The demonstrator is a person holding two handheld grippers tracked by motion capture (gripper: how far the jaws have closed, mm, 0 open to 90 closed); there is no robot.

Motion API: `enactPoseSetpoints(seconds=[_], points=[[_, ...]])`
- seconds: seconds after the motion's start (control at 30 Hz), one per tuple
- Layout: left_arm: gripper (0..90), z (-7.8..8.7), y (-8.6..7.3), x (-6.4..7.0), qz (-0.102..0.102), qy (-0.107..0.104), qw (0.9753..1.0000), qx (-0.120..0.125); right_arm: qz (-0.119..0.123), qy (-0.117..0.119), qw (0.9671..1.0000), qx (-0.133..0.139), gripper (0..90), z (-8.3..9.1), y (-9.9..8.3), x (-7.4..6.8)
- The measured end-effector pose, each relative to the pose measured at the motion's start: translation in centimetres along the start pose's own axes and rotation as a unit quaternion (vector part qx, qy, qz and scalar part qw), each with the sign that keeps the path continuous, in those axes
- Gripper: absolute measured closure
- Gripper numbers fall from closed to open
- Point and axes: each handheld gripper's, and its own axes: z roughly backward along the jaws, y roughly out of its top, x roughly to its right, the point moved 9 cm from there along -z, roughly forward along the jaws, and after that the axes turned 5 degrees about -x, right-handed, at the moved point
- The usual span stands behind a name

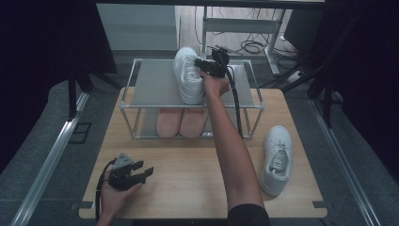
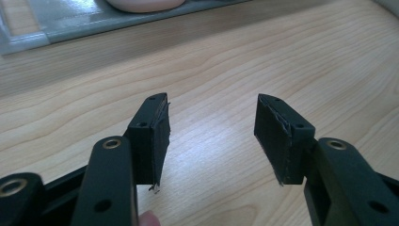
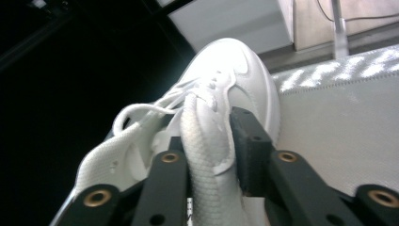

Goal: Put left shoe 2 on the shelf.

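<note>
Right tool (image 1: 203, 66) pinching the white sneaker (image 1: 187, 75) by its collar on the rack (image 1: 155, 84), left tool (image 1: 141, 172) spread idle; next, release cleanly.

My left claw (image 1: 147, 172) has bare table (image 1: 188, 165) ahead. Farther on, the rack (image 1: 190, 106) blocks the way, slippers (image 1: 181, 121) filling its lower shelf; a sneaker (image 1: 276, 159) lies right.

White sneakers (image 1: 188, 75), pink slippers (image 1: 181, 122), pale wood table (image 1: 188, 179).
</note>
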Motion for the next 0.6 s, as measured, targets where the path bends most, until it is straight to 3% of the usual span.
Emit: enactPoseSetpoints(seconds=[0.17, 0.4, 0.6], points=[[46.3, 0.0, 0.0, 0.0, -0.002, 0.002, 1.0, -0.001, 0.02, 0.021, 0.9996, 0.004, 58.5, 0.0, -0.1, -0.7], [46.3, 0.1, 0.0, -0.3, 0.0, 0.006, 1.0, 0.0, 0.041, 0.033, 0.9982, 0.03, 59.0, 2.9, 0.6, -1.0], [46.5, 0.0, 0.0, -0.1, -0.002, 0.007, 1.0, -0.002, 0.049, 0.046, 0.9974, 0.027, 64.5, 5.8, -0.7, -0.1]])
